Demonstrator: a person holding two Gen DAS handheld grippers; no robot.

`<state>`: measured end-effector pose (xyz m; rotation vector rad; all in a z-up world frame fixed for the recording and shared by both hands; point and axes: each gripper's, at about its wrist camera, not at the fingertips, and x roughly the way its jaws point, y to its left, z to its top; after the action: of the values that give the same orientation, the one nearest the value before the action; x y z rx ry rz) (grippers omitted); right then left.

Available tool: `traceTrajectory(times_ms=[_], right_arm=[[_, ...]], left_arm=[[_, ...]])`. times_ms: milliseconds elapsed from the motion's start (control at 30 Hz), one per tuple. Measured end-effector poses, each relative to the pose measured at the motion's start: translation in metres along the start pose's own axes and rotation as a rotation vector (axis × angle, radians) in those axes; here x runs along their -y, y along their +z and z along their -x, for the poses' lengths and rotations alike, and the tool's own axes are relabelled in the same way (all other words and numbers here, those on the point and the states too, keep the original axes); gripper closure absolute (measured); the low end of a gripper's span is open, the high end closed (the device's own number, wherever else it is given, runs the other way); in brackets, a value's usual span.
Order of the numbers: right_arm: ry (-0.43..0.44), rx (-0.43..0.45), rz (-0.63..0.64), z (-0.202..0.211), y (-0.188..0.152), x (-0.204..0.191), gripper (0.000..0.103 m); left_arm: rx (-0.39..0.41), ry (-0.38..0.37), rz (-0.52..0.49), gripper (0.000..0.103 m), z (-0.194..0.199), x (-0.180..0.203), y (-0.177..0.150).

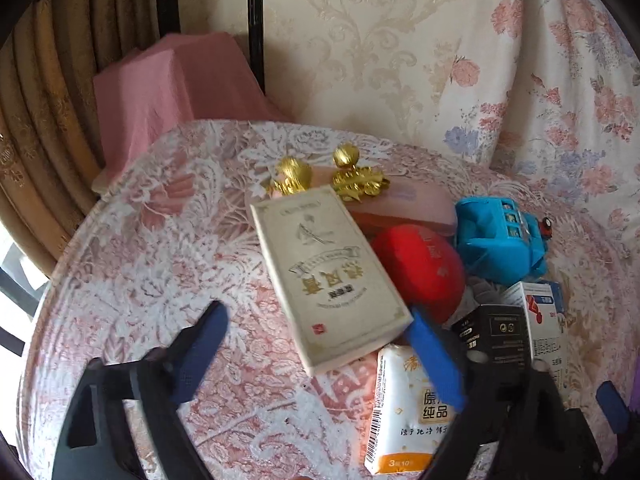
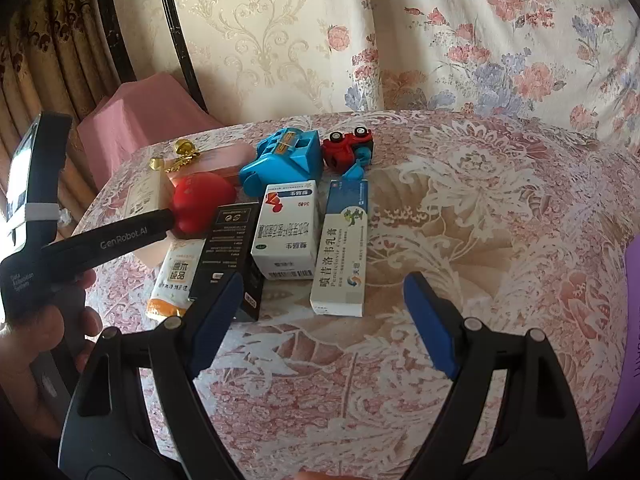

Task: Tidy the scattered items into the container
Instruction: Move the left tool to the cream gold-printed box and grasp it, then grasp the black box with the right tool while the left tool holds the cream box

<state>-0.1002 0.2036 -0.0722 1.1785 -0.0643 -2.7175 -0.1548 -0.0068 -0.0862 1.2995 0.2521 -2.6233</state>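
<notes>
Standing wide apart and empty, both the left gripper (image 1: 320, 344) and right gripper (image 2: 320, 316) hover above the floral tablecloth (image 2: 480, 220), near the cream box (image 1: 328, 280) and ointment box (image 2: 344, 248).

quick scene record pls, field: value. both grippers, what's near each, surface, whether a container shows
left gripper: open, empty, around the near end of the beige box
right gripper: open, empty, above the cloth, short of the long cream box
surface: table under floral lace cloth
other items: red ball, blue toy, red toy car, black box, tissue pack
container: none clearly in view
</notes>
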Motion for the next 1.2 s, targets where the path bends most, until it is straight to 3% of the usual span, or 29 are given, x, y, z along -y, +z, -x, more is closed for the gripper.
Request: traceTrajectory(times_ms=[200,233,267,767,900,1000,1067,1200], right_arm=[[0.023,-0.003,-0.014,0.003,-0.002,-0.008,0.019],[0.024,-0.003,-0.017,0.004,-0.002,-0.01,0.019],[0.025,-0.003,-0.019,0.004,-0.003,-0.011,0.019],[0.03,-0.011,-0.079,0.01,-0.013,-0.016,0.019],[0.036,-0.01,-0.046,0.011,-0.013,-0.031,0.019],[0.022,-0.017,-0.011,0.007,-0.013,-0.044,0.027],[-0.005,-0.028,0.007,0.001,-0.014,-0.051,0.038],[-0.01,-0.064,0.021,-0.014,-0.016,-0.058,0.042]], left_arm=[[-0.055,0.014,-0.003,0.034,-0.012,-0.004,-0.001],[-0.056,0.012,0.001,0.046,-0.013,-0.006,-0.002],[-0.057,0.011,0.004,0.048,-0.014,-0.009,-0.002],[-0.036,-0.015,-0.029,0.048,0.003,-0.029,-0.011],[-0.025,-0.024,-0.041,0.048,0.012,-0.034,-0.019],[-0.017,-0.027,-0.053,0.048,0.017,-0.037,-0.024],[-0.014,-0.026,-0.061,0.049,0.018,-0.04,-0.026],[-0.015,-0.037,-0.065,0.049,0.021,-0.045,-0.032]])
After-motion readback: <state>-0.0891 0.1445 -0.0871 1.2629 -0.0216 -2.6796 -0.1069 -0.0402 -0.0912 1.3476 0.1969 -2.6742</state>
